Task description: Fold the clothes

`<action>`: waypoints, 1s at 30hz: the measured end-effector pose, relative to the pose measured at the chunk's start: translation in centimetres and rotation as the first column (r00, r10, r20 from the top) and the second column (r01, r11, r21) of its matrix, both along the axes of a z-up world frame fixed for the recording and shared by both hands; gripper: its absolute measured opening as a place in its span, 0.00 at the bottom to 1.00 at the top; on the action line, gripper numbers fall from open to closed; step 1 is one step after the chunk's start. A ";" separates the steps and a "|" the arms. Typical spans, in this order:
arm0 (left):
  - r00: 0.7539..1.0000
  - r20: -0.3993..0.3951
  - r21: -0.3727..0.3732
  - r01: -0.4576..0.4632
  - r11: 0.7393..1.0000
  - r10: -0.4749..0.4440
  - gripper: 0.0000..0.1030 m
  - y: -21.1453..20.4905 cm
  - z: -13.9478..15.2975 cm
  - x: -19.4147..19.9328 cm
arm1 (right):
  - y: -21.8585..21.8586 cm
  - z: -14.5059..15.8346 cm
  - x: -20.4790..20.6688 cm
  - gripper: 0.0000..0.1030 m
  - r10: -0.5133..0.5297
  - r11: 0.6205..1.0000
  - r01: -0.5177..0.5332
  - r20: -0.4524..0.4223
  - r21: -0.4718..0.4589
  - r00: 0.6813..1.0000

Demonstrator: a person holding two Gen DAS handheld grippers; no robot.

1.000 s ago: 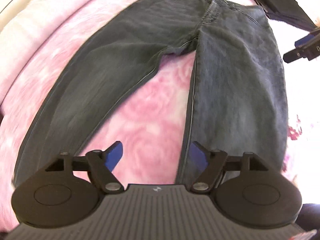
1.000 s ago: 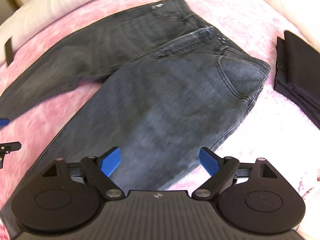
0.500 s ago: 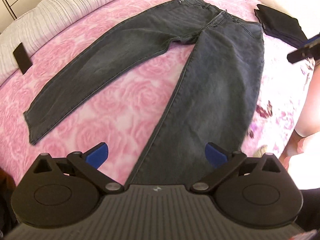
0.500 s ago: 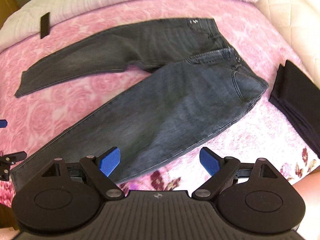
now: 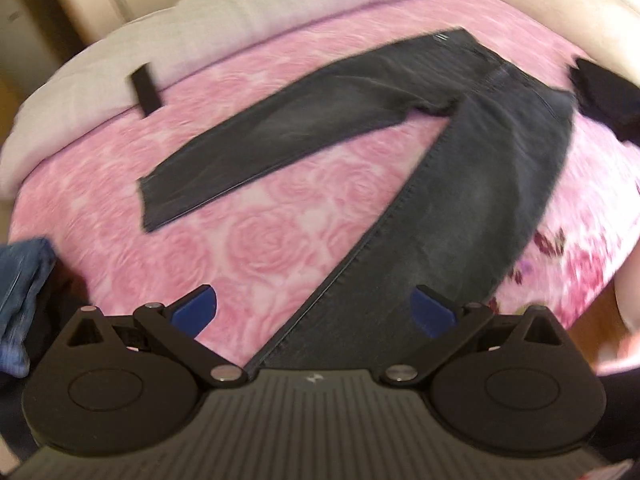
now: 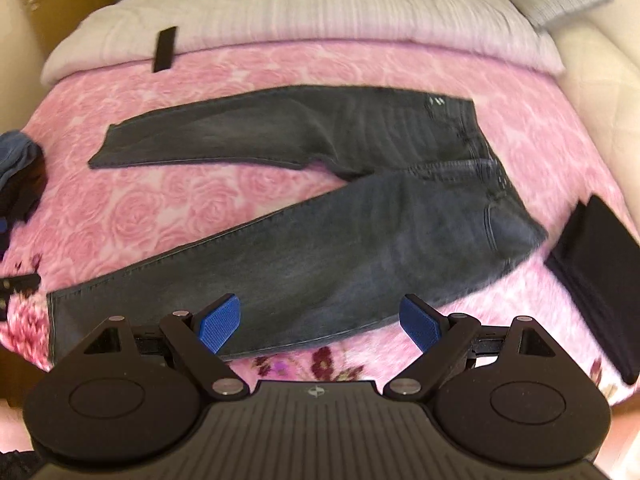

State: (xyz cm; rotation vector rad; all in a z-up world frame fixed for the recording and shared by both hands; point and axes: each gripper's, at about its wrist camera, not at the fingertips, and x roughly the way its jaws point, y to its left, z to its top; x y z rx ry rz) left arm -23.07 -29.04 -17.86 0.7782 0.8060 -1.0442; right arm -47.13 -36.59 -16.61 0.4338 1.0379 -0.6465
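Jeans (image 6: 360, 232) flat on pink blanket (image 6: 168, 216), legs splayed in V; near leg runs under and ahead of both claws, far leg beyond. Bare blanket between legs and left of the left claw (image 5: 314, 312). Black folded pile (image 6: 592, 272) right of right claw (image 6: 320, 322); blue cloth (image 5: 20, 280) at far left edge. Dark strip (image 6: 164, 49) on white quilt (image 6: 320, 8) far ahead. Versus half second ago: both claws drawn back and higher, more bed visible, left view blurred. Both claws spread wide, empty, hovering above near leg.
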 end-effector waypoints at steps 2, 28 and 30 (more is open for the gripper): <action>0.998 0.011 -0.014 -0.061 0.998 0.062 0.99 0.6 0.7 -1.0 | -0.2 0.1 -1.1 0.86 0.054 0.999 -0.054 0.001 -0.003 0.999; 0.936 0.008 0.000 -0.353 0.936 0.353 0.99 10.7 2.0 -9.0 | 5.4 -0.8 -2.8 0.86 0.438 0.899 -0.438 -0.008 0.015 0.899; 0.935 0.002 0.005 -0.354 0.935 0.354 0.99 10.9 1.8 -9.0 | 5.6 -0.7 -2.7 0.86 0.442 0.897 -0.442 -0.009 0.007 0.897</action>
